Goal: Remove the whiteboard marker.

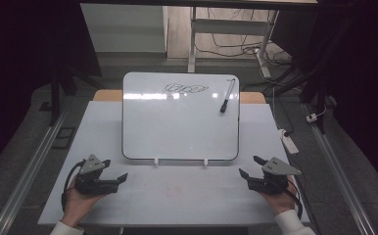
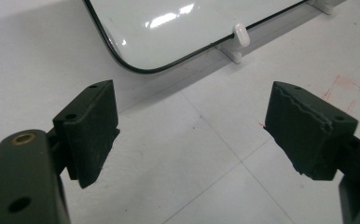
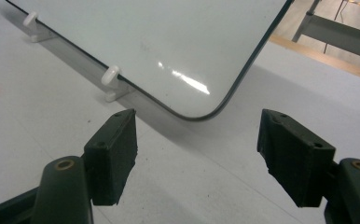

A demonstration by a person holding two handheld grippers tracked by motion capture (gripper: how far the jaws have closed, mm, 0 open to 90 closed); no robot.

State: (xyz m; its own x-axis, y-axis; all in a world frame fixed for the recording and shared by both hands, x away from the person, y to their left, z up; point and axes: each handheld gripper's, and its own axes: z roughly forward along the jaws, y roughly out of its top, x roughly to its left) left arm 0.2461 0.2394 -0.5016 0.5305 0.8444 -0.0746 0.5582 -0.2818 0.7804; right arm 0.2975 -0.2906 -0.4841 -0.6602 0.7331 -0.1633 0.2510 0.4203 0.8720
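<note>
White tabletop [image 1: 177,196] carries a whiteboard [image 1: 179,122] propped on two small white clips [image 1: 155,161], leaning back at the middle. Black scribbled writing [image 1: 184,88] sits near the board's top edge, and a black marker [image 1: 227,96] clings to its upper right part, tilted. The left gripper [image 1: 114,172] rests in the person's left hand [image 1: 79,203] near the board's lower left corner, its fingers [image 2: 92,130] spread wide with nothing between them. The right gripper [image 1: 251,166] sits near the lower right corner, its fingers [image 3: 113,154] likewise spread apart and empty. Faint red marks [image 2: 343,88] show on the tabletop
</note>
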